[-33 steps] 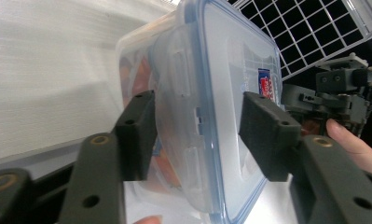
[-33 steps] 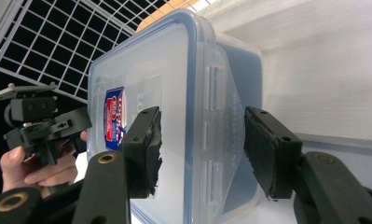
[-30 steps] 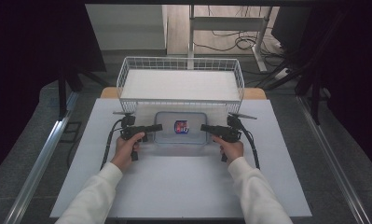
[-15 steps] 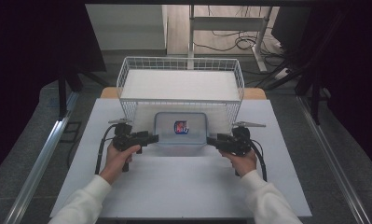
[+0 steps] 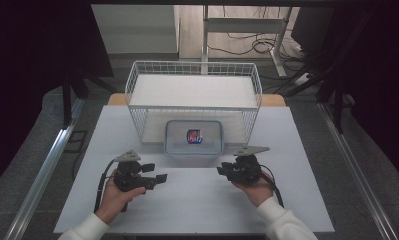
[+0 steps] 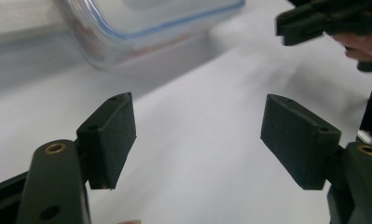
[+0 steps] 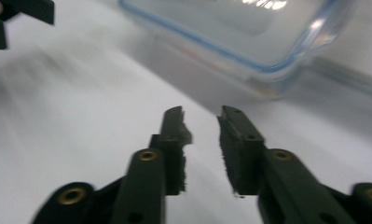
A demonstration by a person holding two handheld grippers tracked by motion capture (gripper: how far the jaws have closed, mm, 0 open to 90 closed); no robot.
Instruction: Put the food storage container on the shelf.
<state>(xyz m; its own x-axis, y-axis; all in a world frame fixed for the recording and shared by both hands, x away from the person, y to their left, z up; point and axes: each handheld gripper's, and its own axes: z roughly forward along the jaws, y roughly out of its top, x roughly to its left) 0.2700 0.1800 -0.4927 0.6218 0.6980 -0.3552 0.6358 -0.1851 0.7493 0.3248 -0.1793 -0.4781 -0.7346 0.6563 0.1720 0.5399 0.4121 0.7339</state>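
The clear lidded plastic container with a blue seal [image 5: 193, 136] is sitting on the white table [image 5: 197, 200], partly under the white wire basket [image 5: 194, 82] — ahead of both grippers, touching neither. The left gripper [image 5: 155, 173] is holding its jaws wide apart; the right gripper [image 5: 223, 170] is keeping a narrow gap — both clamping nothing

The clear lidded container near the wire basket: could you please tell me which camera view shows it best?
The high view shows the clear container best: its whole outline, its place against the wire basket and a small colourful item inside. The left gripper view catches one blurred, blue-edged corner; the right gripper view, a nearer corner, also blurred.
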